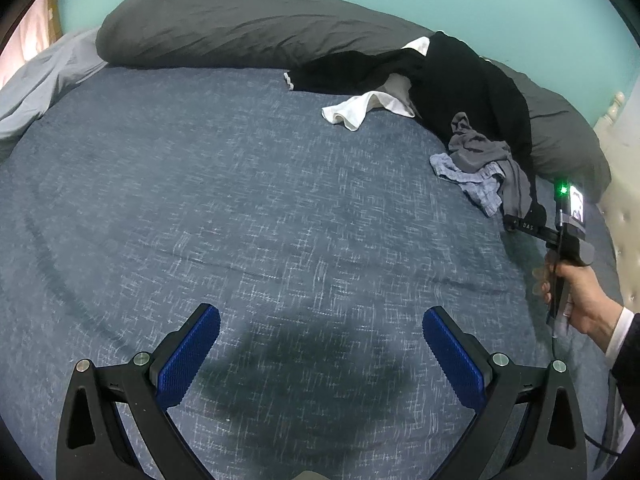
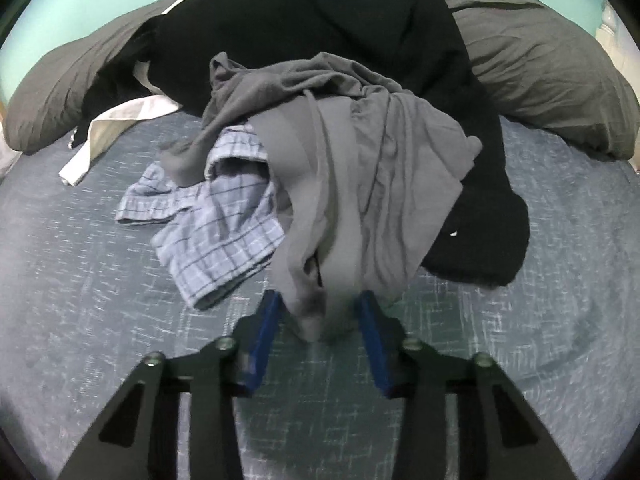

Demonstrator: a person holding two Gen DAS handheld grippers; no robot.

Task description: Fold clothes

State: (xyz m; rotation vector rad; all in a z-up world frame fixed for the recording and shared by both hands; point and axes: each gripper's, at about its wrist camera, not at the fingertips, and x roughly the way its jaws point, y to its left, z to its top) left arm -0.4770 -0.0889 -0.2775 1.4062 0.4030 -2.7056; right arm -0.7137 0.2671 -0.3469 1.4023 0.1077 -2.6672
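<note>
Evidently a first garment was being picked from the heap on the blue bedspread (image 1: pixel 240 200): the grey garment (image 2: pixel 360 168) lay bunched between the right gripper (image 2: pixel 320 312), not visibly pinched, while the left gripper (image 1: pixel 320 344) was held wide apart, empty; a firm closure and lift were judged necessary next.
</note>
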